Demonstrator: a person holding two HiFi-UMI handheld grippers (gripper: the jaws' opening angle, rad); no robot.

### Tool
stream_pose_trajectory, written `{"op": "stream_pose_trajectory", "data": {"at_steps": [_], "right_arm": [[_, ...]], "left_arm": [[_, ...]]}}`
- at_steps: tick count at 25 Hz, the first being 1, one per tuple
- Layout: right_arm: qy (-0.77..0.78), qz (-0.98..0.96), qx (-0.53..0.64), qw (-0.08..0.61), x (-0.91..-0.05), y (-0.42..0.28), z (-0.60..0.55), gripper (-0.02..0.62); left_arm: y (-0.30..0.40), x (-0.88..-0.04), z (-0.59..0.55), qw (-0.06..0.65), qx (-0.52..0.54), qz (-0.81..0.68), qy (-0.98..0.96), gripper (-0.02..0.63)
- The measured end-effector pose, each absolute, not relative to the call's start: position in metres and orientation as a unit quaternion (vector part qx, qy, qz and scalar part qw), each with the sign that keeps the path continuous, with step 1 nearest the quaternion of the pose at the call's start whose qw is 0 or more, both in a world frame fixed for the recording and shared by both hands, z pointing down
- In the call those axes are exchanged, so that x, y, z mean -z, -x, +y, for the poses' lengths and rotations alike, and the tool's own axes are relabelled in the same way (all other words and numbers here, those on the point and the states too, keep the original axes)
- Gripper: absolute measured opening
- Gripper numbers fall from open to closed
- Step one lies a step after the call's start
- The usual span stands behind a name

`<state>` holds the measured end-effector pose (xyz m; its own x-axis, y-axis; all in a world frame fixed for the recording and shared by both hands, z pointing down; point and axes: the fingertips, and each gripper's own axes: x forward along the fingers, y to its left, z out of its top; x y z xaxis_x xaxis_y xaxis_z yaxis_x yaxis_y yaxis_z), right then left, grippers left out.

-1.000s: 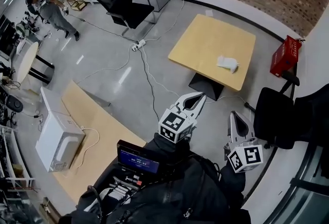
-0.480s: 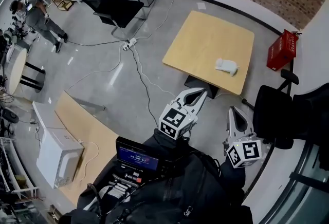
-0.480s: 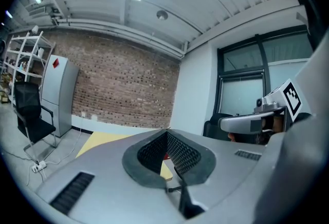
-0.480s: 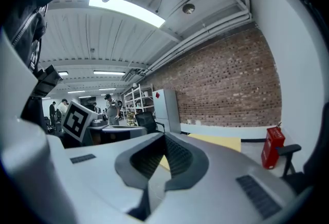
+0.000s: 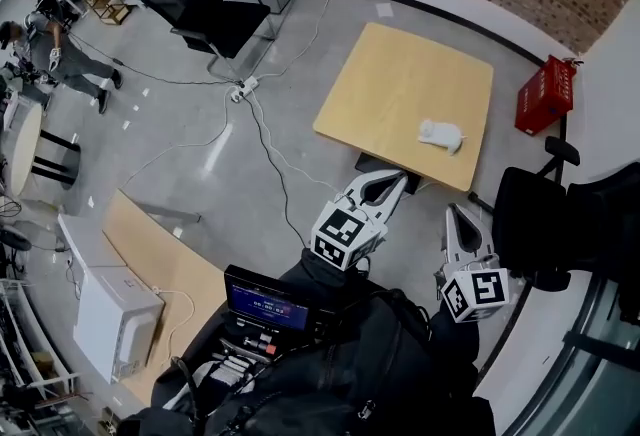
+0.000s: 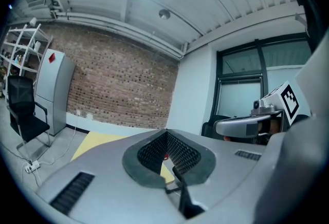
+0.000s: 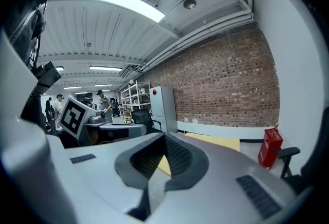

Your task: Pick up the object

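While held short of the table (image 5: 400, 74), left claw (image 5: 397, 180): tips together, nothing between the pads; over the floor at the table's 6 o'clock, aimed toward 1 o'clock.
Right claw (image 5: 456, 212): closed on nothing; at the table's 5 o'clock, near the left claw on its 3 o'clock side, aimed toward 12 o'clock.
Object (image 5: 440, 134): small, white, lying on the tan table top toward its 4 o'clock corner; well apart from both claws.
Red box (image 5: 545, 94): on the floor at the table's 3 o'clock, against the white wall.
Chair (image 5: 540, 224): black, at the right claw's 3 o'clock, near the table's 5 o'clock corner.
Cables (image 5: 262, 129): strung across the floor at the table's 9 o'clock, meeting at a power strip (image 5: 240, 89).
Microwave (image 5: 112, 314): white, on a second tan top at 8 o'clock of the head view.
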<state>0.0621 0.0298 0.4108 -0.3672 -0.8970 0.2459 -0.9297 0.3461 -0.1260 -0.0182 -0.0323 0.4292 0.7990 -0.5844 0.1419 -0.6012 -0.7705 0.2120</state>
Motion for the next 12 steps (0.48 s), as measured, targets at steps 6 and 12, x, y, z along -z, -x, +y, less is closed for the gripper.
{"op": "stream_pose_trajectory", "data": {"at_steps": [6, 12], "right_arm": [[-0.558, -0.817, -0.113, 0.091, -0.416, -0.051, 0.015, 0.005], [-0.561, -0.811, -0.119, 0.111, -0.425, -0.056, 0.006, 0.005]], "left_arm": [[0.031, -0.437, -0.046, 0.136, -0.035, -0.321, -0.937, 0.0], [0.033, -0.446, -0.054, 0.152, -0.034, -0.328, -0.932, 0.0]]}}
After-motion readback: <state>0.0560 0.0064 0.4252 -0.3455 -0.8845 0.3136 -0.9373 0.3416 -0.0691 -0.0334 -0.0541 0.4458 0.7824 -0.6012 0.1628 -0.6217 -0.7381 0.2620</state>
